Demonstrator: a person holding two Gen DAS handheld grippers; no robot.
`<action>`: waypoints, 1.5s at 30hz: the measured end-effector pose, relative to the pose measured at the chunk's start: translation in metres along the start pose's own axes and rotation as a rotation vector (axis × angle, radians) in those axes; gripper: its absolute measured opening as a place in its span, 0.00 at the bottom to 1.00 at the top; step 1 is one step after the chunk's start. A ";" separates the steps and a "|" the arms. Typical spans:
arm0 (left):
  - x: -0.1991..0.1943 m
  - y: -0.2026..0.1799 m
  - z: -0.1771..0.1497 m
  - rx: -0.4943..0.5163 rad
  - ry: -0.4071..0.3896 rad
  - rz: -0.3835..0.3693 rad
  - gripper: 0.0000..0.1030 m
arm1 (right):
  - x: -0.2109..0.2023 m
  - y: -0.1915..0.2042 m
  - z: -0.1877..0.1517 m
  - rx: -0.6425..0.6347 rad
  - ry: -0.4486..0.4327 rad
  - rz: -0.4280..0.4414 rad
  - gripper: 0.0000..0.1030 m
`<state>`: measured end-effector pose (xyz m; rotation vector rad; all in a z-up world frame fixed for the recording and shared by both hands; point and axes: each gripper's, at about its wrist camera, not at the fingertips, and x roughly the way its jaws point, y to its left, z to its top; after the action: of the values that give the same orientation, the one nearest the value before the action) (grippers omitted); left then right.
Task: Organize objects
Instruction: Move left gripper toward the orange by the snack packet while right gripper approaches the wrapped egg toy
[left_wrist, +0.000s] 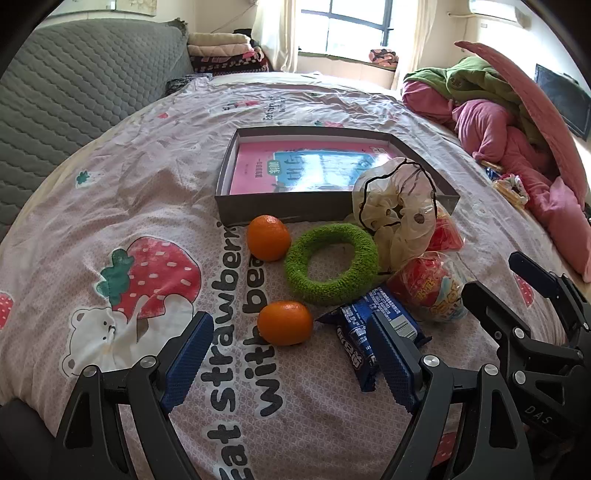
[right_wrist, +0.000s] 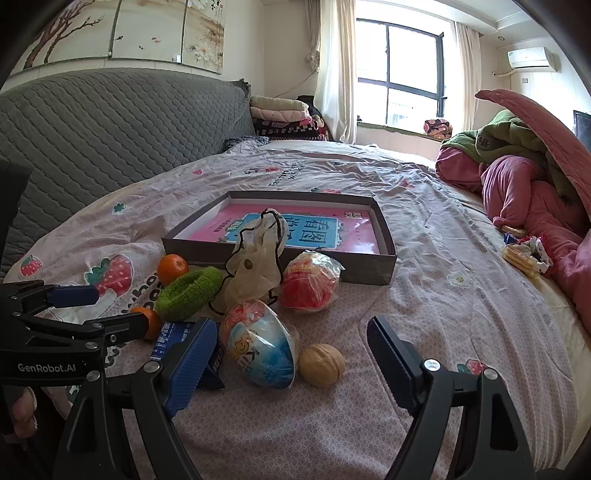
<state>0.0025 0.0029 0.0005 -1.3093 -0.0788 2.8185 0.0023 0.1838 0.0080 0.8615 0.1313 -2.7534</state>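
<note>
I am over a big bed (right_wrist: 424, 221) with a strawberry sheet. On it sits a flat gray box (right_wrist: 384, 266). Only a pink book (right_wrist: 343, 232) lies inside it. I think the small things should go into that box. None of them are in yet, so almost all of the job is left.

The small things lie in a heap just in front of the box. The floppy cream hair tie (left_wrist: 399, 206) is the biggest, and it leans up against the box wall. Next to it is the fuzzy green ring (left_wrist: 332, 264). Then come two wrapped toy balls: a red and blue one (right_wrist: 260, 350) near me, and a red one (right_wrist: 310, 282) by the box. A blue snack pack (left_wrist: 373, 343) lies flat near my left tongs (left_wrist: 291, 362). One orange (left_wrist: 268, 238) sits by the box and another orange (left_wrist: 285, 322) is closer to me. The smallest is a walnut (right_wrist: 320, 364), just beside the blue ball.

My left tongs are wide open and hold nothing. The near orange sits right ahead between the tips. My right tongs (right_wrist: 291, 363) are wide open too, with nothing in them. The blue ball and the walnut lie just in front of them.
</note>
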 end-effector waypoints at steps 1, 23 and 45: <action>-0.001 0.000 0.000 0.000 -0.001 0.001 0.83 | 0.000 0.000 0.000 -0.001 0.000 0.002 0.81; -0.005 -0.002 0.001 0.017 -0.019 0.015 0.83 | -0.003 -0.003 0.002 0.011 -0.014 -0.007 0.81; -0.010 -0.001 -0.001 0.018 -0.020 0.010 0.83 | -0.012 -0.006 0.002 0.009 -0.037 -0.013 0.81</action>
<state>0.0097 0.0030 0.0081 -1.2813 -0.0469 2.8344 0.0087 0.1921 0.0165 0.8141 0.1185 -2.7818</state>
